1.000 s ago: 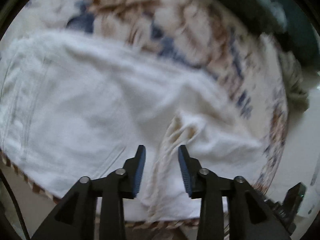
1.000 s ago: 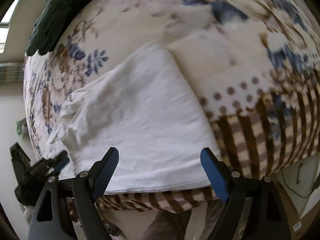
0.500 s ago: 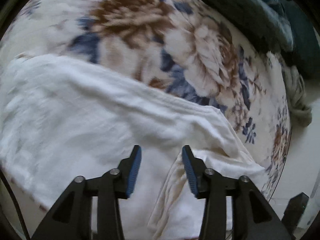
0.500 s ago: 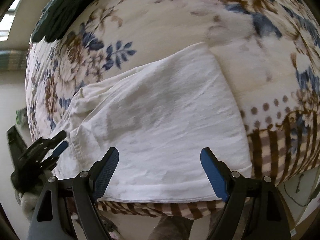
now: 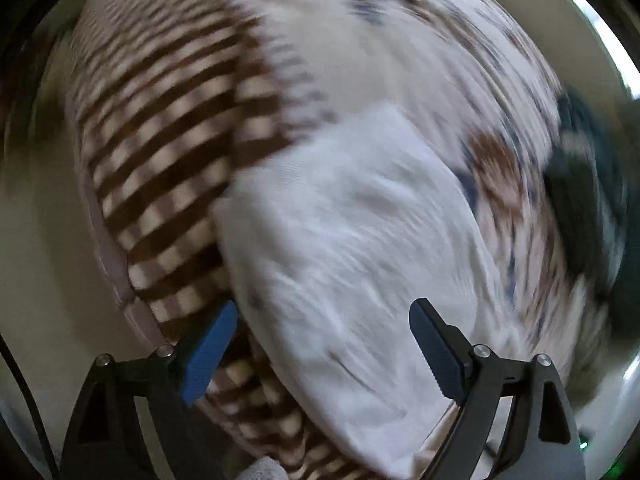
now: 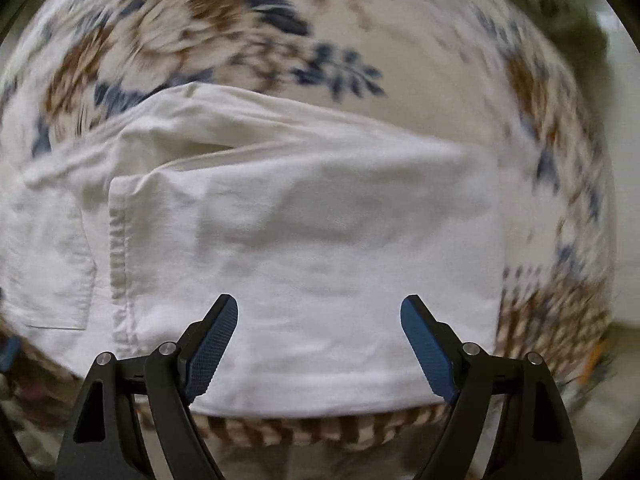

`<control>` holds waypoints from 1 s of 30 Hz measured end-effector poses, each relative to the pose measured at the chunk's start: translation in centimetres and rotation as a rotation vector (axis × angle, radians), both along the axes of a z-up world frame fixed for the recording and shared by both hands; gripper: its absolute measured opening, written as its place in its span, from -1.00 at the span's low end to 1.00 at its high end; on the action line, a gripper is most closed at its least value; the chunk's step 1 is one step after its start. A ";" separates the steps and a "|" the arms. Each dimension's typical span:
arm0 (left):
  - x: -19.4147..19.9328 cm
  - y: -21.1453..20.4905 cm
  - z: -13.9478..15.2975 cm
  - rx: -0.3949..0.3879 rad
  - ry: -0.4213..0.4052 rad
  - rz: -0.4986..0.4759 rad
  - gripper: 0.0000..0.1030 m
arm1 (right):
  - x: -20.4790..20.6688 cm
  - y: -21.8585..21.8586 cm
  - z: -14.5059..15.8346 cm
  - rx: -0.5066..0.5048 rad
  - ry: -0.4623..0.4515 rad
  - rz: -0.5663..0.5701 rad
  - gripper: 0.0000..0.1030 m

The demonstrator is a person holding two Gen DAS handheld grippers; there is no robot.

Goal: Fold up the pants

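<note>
Lying folded on the flowery bed cover (image 6: 280, 20): white pants (image 6: 304, 240).
Both the left gripper (image 5: 322, 344) and right gripper (image 6: 319, 340) are spread wide at the frame bottom, holding nothing.

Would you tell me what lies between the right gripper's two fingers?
In the right wrist view, only the folded white pants show between the open right gripper fingers, ungripped.

My left gripper (image 5: 322, 340) has its jaws spread wide and they hold nothing. My right gripper (image 6: 319, 338) is the same, jaws far apart and empty. In both wrist views the blue pads (image 6: 212, 354) face each other
</note>
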State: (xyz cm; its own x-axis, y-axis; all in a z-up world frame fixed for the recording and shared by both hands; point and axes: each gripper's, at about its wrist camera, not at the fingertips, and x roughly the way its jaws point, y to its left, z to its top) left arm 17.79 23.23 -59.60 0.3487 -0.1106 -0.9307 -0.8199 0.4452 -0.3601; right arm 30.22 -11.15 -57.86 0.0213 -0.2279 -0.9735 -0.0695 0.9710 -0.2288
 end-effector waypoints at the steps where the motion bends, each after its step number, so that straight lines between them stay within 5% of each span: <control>1: -0.5 0.8 -0.8 -0.049 -0.030 0.051 0.71 | 0.0 1.9 0.1 -0.089 -0.042 0.081 0.67; 5: -1.9 2.6 -4.2 -0.200 -0.125 0.238 0.71 | -0.1 5.6 0.2 -0.132 -0.101 0.184 0.67; 9: -1.3 3.0 -5.8 -0.214 -0.134 0.270 0.63 | -0.6 7.4 -0.8 -0.121 -0.074 0.203 0.67; 11: -0.6 2.9 -4.8 -0.146 -0.151 0.210 0.01 | -0.7 8.1 -1.5 -0.124 -0.060 0.211 0.67; 14: -0.8 2.5 -3.1 -0.070 -0.167 0.147 -0.41 | -1.0 8.3 -1.7 -0.144 -0.069 0.237 0.67; 18: -1.4 2.1 -2.4 -0.065 -0.215 0.126 -0.41 | -0.7 7.8 -2.5 -0.144 -0.044 0.222 0.67; 23: -1.6 3.9 -5.1 -0.194 -0.226 0.200 -0.26 | -0.3 6.4 -2.6 -0.136 -0.032 0.180 0.67; 30: -1.7 0.8 1.5 -0.027 -0.262 0.149 -0.35 | 0.3 4.4 -2.6 -0.127 -0.025 0.136 0.67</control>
